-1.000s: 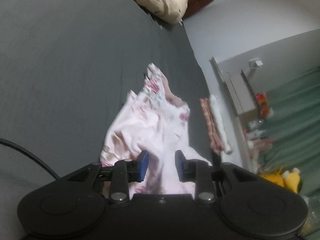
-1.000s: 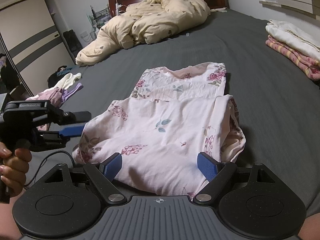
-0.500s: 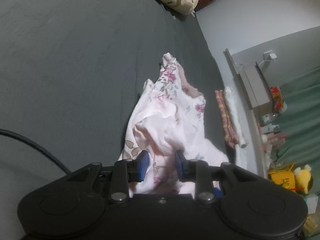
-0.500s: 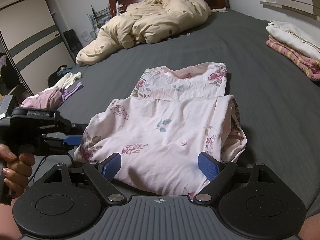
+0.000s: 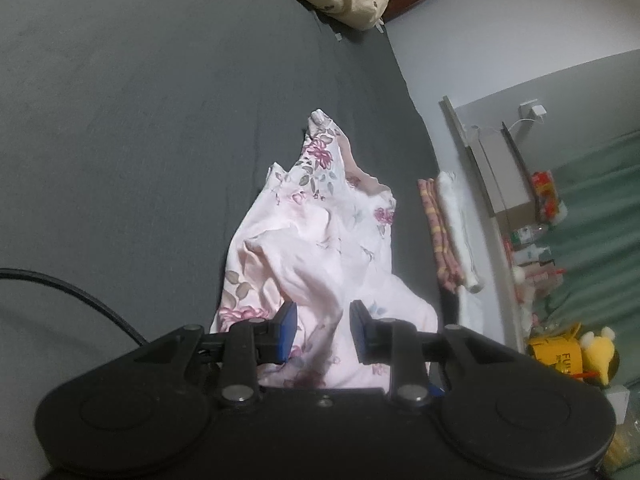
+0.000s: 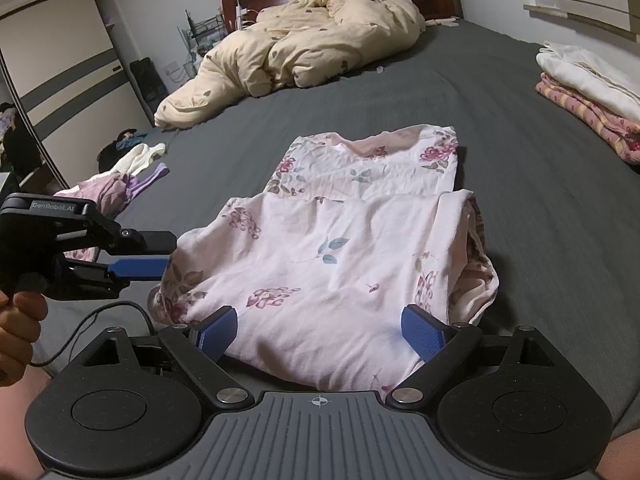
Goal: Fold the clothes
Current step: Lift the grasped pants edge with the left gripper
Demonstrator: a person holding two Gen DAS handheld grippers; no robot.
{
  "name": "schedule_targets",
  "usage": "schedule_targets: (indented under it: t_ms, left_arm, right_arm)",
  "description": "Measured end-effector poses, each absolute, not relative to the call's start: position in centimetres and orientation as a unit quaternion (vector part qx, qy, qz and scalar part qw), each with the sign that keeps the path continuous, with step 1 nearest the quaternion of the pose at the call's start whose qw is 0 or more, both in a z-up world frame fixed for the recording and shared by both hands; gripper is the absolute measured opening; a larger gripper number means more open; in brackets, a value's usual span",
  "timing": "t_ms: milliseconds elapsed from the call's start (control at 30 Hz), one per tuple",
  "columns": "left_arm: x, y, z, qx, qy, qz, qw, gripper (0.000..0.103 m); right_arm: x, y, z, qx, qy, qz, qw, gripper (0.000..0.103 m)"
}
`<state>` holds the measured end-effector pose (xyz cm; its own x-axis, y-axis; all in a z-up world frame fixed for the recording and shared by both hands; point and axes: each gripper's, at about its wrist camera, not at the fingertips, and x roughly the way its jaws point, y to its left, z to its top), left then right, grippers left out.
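Floral pink garment [image 6: 340, 248] lies on the dark grey bed sheet [image 6: 540, 200], lower half doubled up over itself; collar end [image 6: 372, 152] flat at the far side from the right gripper [image 6: 320, 330]. A bulky roll of cloth sits along the garment's right edge.

Change over the last second: the left gripper [image 6: 156, 254] has come in from the left and now sits at the garment's near-left corner. A second ago it was well clear of the cloth. Left wrist view: the garment now fills the space ahead of and between its fingers [image 5: 286, 332], which are close-set but still parted, with no clear pinch on the cloth. Whether a fingertip touches the hem, cannot tell.

Right gripper: fingers wide apart, straddling the near hem, holding nothing; barely moved.

Judgement: left side is lining up a grasp on the corner, likely for a further fold or tidy.

Folded stack [image 6: 592, 96] far right of right gripper; duvet [image 6: 304, 44] beyond.
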<state>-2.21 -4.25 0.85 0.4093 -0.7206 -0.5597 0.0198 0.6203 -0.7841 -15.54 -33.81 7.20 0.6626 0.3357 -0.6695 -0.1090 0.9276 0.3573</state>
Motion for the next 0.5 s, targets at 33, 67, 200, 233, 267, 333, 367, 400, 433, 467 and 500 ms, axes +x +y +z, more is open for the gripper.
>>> schedule_targets:
  t_ms: [33, 67, 200, 233, 267, 333, 367, 400, 433, 467, 500]
  left_arm:
    - [-2.1, -4.3, 0.6, -0.364, 0.487, -0.242, 0.756, 0.027]
    - [-2.0, -4.4, 0.3, -0.368, 0.488, -0.240, 0.754, 0.027]
    - [-1.6, -4.7, -0.7, -0.381, 0.493, -0.231, 0.747, 0.017]
    - [-1.5, -4.8, -1.0, -0.384, 0.494, -0.228, 0.745, 0.013]
    - [-1.4, -4.9, -1.2, -0.388, 0.496, -0.226, 0.744, 0.010]
    - [-1.6, -4.5, -1.0, -0.388, 0.485, -0.221, 0.752, 0.008]
    - [-1.7, -4.2, -0.8, -0.386, 0.479, -0.217, 0.758, 0.007]
    - [-1.8, -3.8, -0.5, -0.384, 0.475, -0.213, 0.762, 0.007]
    - [-1.8, -3.4, -0.4, -0.382, 0.472, -0.212, 0.765, 0.006]
    - [-1.9, -3.1, -0.1, -0.363, 0.471, -0.202, 0.778, 0.001]
    - [-2.0, -2.8, 0.1, -0.344, 0.470, -0.192, 0.790, 0.000]
  right_arm:
    - [-15.5, -33.8, 7.2, 0.145, 0.392, 0.123, 0.900, 0.090]
    - [-15.5, -33.8, 7.2, 0.145, 0.392, 0.123, 0.900, 0.090]
    - [-15.6, -33.8, 7.2, 0.146, 0.392, 0.123, 0.900, 0.090]
    - [-15.6, -33.8, 7.2, 0.146, 0.392, 0.123, 0.900, 0.090]
    - [-15.6, -33.8, 7.2, 0.147, 0.392, 0.123, 0.900, 0.090]
    - [-15.6, -33.8, 7.2, 0.147, 0.391, 0.123, 0.900, 0.090]
    - [-15.6, -33.8, 7.2, 0.147, 0.391, 0.123, 0.900, 0.090]
    - [-15.6, -33.8, 7.2, 0.147, 0.391, 0.122, 0.900, 0.090]
    - [-15.6, -33.8, 7.2, 0.148, 0.391, 0.122, 0.900, 0.090]
    - [-15.6, -33.8, 7.2, 0.148, 0.391, 0.122, 0.900, 0.090]
    - [-15.6, -33.8, 7.2, 0.148, 0.391, 0.122, 0.900, 0.090]
